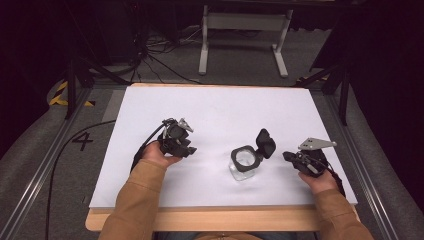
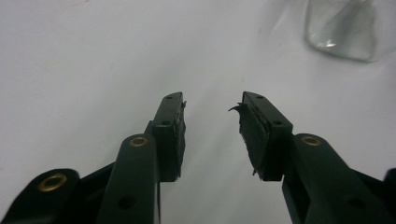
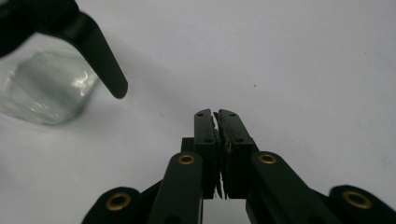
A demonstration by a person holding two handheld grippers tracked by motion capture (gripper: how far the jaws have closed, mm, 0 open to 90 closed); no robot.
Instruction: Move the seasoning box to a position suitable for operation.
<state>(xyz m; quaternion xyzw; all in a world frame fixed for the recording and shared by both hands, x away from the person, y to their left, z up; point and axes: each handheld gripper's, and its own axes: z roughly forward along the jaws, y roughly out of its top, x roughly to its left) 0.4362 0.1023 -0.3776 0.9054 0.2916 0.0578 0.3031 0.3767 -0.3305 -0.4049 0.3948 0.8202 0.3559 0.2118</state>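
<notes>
No task on the ticket, so this is my read: I'm between grasps, neither claw touching anything. A clear glass jar (image 1: 244, 165) stands upright on the white bench (image 1: 210, 110), between the two claws and nearer the right one. Its black flip lid (image 1: 265, 143) is hinged open, tilted up and back on the jar's far-right side.

Left claw (image 1: 186, 150): released, jaws spread, nothing between them, well left of the jar and pointing toward it, held low over the bench.
Right claw (image 1: 289, 156): clenched on nothing, pads pressed together, just right of the jar, aimed left toward it.

Likely next move: steady the jar body with the left, work the lid with the right. The right would have to open first.
</notes>
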